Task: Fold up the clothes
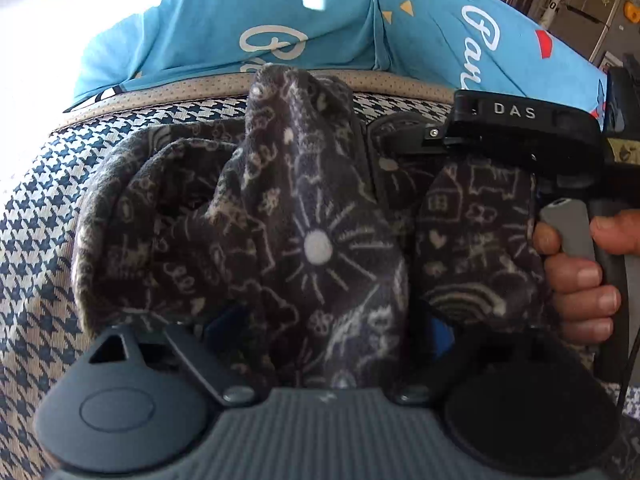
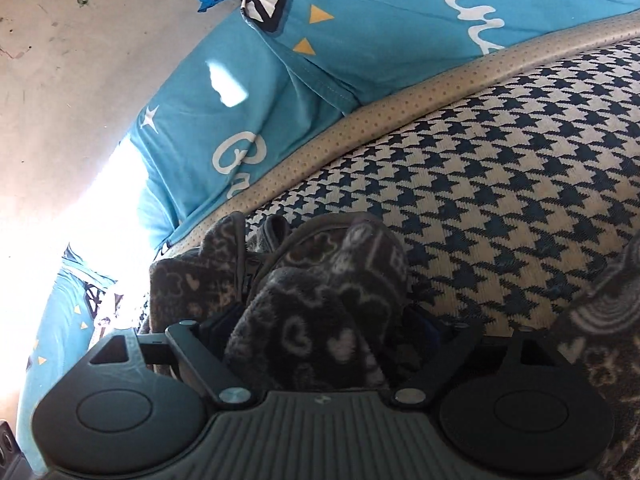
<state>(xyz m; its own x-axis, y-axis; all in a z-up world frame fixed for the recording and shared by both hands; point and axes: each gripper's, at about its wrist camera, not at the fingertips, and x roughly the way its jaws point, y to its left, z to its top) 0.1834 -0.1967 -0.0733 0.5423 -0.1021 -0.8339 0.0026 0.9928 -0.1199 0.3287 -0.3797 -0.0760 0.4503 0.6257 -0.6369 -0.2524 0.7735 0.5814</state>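
A dark grey fleece garment (image 1: 316,240) printed with white doodles lies bunched on a houndstooth surface (image 1: 36,208). My left gripper (image 1: 320,332) is shut on a fold of it, and the cloth hides the fingertips. My right gripper (image 2: 320,320) is shut on another bunch of the same fleece garment (image 2: 320,320), its fingers mostly buried in cloth. In the left wrist view the right gripper's black body marked DAS (image 1: 516,128) and the hand holding it (image 1: 576,276) sit at the right, close beside the fleece.
A blue bedsheet with white lettering (image 1: 280,20) hangs behind the houndstooth surface (image 2: 500,200), past a tan dotted trim (image 2: 360,128). A pale stained wall (image 2: 60,60) is at the left in the right wrist view. Cabinets (image 1: 580,4) stand at far right.
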